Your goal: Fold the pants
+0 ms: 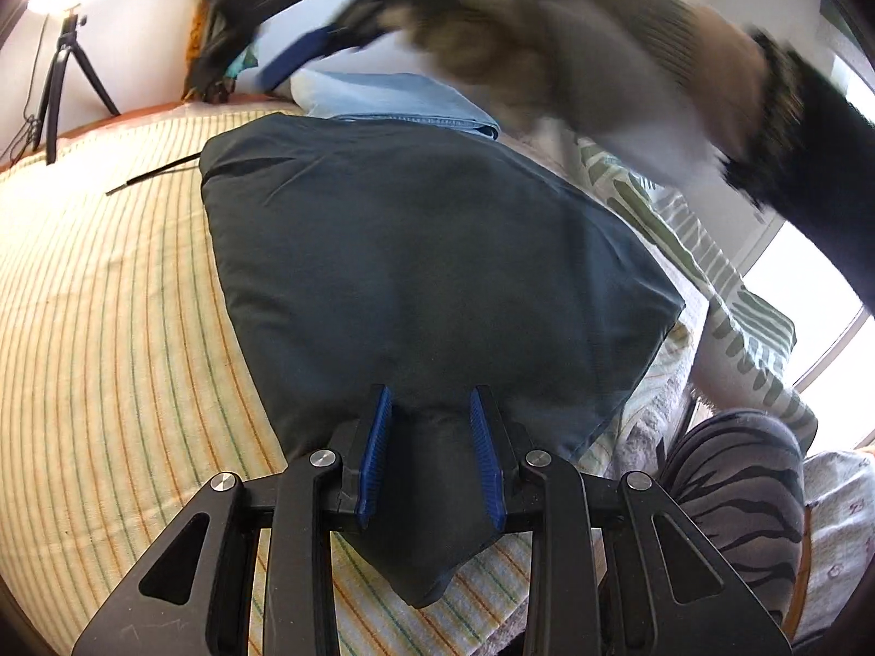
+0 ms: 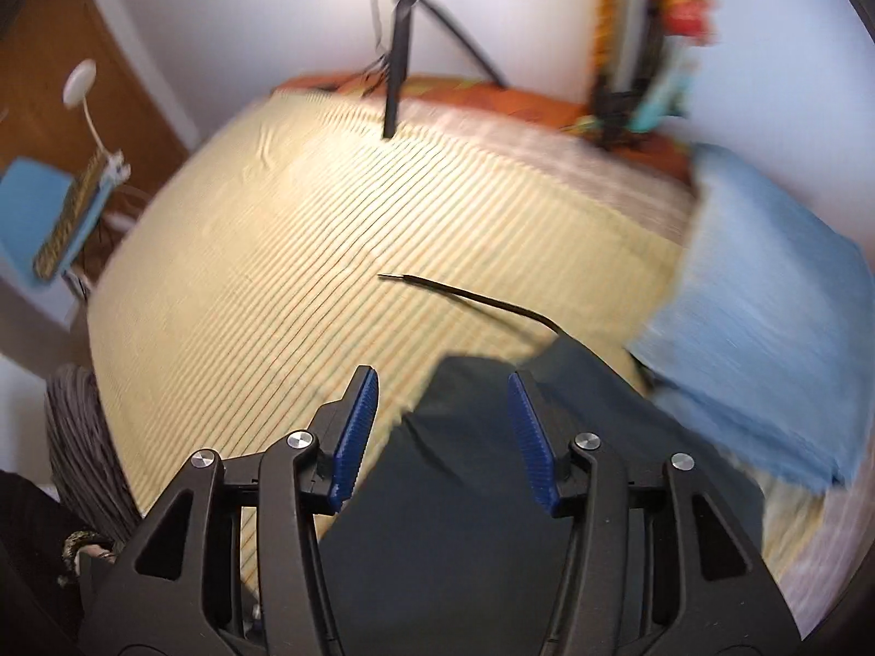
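Dark teal pants (image 1: 415,251) lie folded into a compact bundle on the striped yellow bedsheet (image 1: 109,295). My left gripper (image 1: 432,404) has its blue pads on either side of a bunched near corner of the pants and grips it. My right gripper (image 2: 443,382) is open and empty, hovering just above the pants' far edge (image 2: 481,464); in the left wrist view it shows blurred at the top (image 1: 306,54), held by a gloved hand. A black drawstring (image 2: 465,295) trails from the pants onto the sheet.
Folded light blue jeans (image 2: 765,339) lie beside the dark pants, also in the left view (image 1: 394,98). A tripod with a lamp (image 2: 399,54) stands at the bed's far edge. A green leaf-patterned pillow (image 1: 711,273) and my striped knee (image 1: 738,492) are on the right.
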Tool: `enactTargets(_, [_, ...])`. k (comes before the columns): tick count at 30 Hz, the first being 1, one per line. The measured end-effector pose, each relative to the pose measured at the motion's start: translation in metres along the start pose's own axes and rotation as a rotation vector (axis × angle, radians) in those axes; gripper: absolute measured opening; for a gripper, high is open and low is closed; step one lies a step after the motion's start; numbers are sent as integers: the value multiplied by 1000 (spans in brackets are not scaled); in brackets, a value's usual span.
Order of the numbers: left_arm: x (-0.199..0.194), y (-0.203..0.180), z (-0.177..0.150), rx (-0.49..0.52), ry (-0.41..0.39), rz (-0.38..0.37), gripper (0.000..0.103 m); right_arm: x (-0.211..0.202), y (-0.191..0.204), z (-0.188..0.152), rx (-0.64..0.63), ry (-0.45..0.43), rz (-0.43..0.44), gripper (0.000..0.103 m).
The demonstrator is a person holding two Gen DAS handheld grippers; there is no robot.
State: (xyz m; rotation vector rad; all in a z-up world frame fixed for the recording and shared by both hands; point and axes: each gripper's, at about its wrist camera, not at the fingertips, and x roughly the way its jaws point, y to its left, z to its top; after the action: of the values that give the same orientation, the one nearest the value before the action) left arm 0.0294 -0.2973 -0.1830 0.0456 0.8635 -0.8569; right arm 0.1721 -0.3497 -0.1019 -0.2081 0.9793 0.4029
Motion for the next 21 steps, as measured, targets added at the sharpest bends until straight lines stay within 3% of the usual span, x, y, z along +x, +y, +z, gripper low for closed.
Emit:
enactTargets(7, [1,-2,-2,7,-7,-4,28,47,7,14,-62,124,-54,48])
enactTargets(8, [0,-2,-2,7,-8,-4,28,48,5,14,-57,127,-50,43])
enactTargets(9, [0,-2,-2,7,-10,-4,28,49,4,14,-54,132,-48,23])
enactTargets(10, [0,-2,-2,5,-11,-5,28,49,2,13,-57,131,-51,12])
enactTargets(15, [1,-2,-2,4,-14,-6,28,44,4,14,-90,101,-84,3])
enactTargets(19, [1,-4,-3,4,-17,0,28,41,-10,15,-22,69,-113,1])
enactTargets(21, [2,-6,-3,9,-18,3,28,41,-18,18,8,44,-170,0])
